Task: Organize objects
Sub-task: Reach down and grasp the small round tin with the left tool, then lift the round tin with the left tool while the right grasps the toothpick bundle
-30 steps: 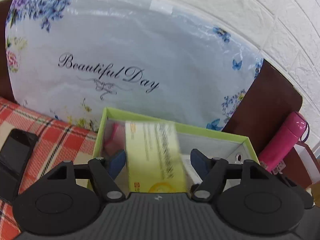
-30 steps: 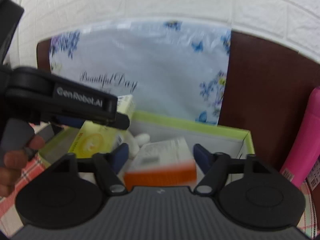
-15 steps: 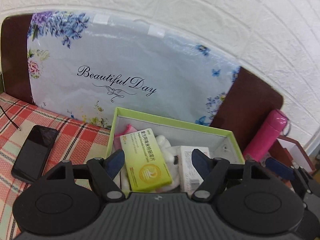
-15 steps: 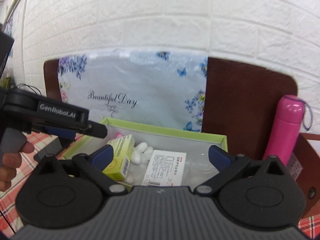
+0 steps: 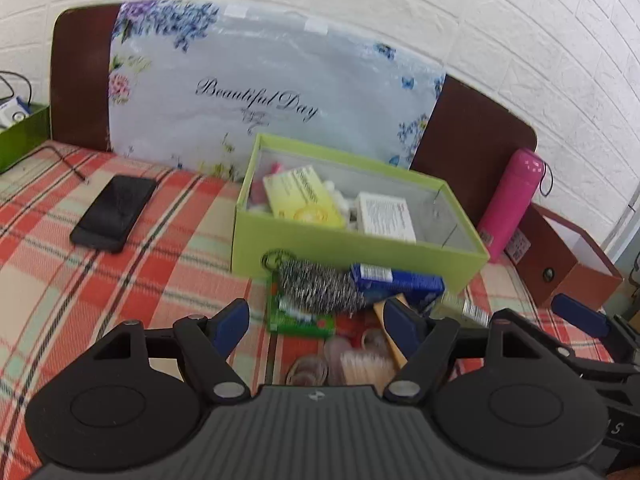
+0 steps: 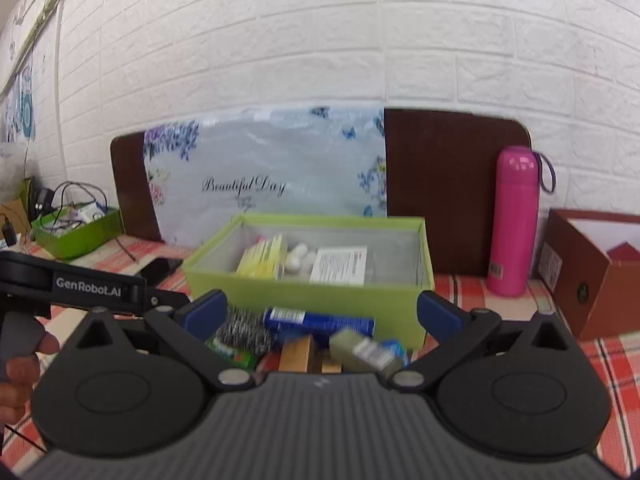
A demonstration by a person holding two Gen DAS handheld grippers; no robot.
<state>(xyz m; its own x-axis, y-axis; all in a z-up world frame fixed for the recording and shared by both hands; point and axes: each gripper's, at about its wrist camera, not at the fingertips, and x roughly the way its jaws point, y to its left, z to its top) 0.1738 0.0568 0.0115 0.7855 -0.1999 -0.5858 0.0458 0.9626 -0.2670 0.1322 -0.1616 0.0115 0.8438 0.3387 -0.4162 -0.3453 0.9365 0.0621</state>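
Both wrist views facing green box (image 5: 352,240)

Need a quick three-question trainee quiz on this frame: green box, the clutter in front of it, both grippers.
1. True or false: the yellow medicine box lies inside the green box.
2. Which item lies in front of the green box, outside it? A) steel scourer B) pink flask C) phone
3. Fill in: the left gripper and the right gripper are both ____ and hold nothing.

Key
1. True; it lies beside the white medicine box.
2. A. The flask stands to the right of the box, the phone lies to its left on the checked cloth.
3. Open; nothing is pinched between either pair of fingers.
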